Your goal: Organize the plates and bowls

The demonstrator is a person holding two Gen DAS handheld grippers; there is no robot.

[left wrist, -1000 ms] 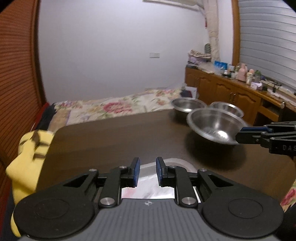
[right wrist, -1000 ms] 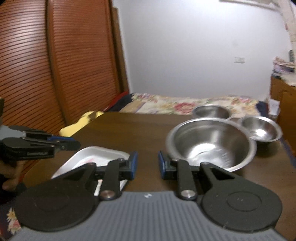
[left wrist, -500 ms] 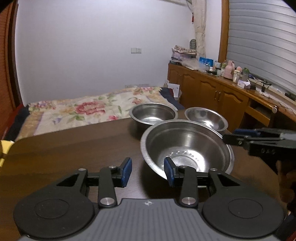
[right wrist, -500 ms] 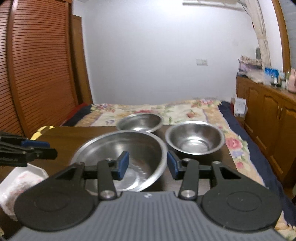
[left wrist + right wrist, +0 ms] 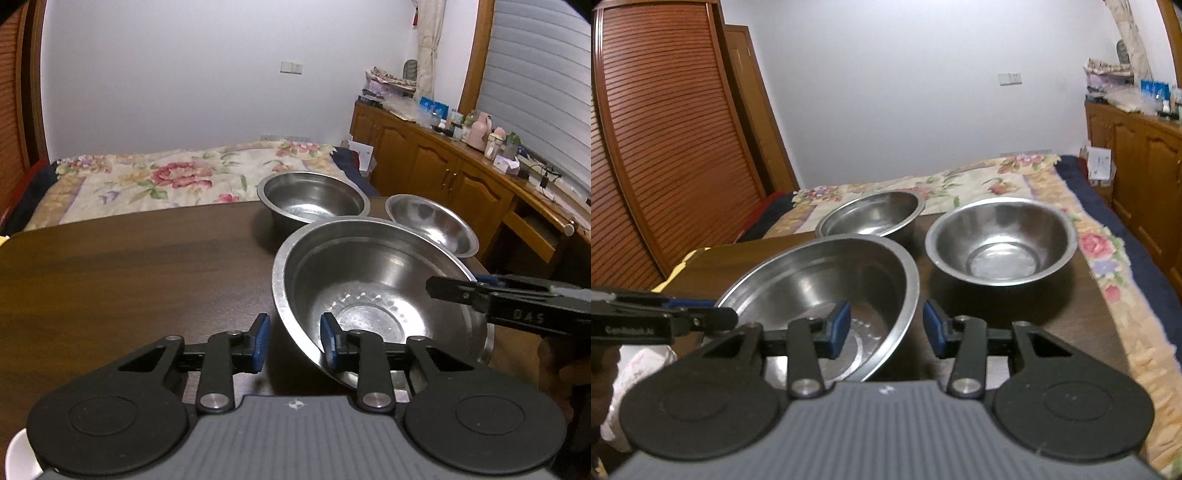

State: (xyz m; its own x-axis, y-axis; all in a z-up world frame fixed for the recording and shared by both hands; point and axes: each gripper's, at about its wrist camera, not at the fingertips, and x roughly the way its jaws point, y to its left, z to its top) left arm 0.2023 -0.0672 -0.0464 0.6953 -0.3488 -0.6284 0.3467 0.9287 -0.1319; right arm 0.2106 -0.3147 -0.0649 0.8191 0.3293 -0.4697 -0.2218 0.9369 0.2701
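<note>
I count three steel bowls: one large, one deep, one small. One white plate, possibly more beneath it.

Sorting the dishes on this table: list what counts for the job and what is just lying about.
For the job:
- large steel bowl, both tools at its rim
- deep steel bowl
- small steel bowl
- white plate

Lying about:
- floral bedspread
- clutter on the wooden cabinet

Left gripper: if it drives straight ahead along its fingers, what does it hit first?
Probably the near rim of the large steel bowl: the left gripper is open, its fingers straddling that rim. Depth is unclear.
</note>
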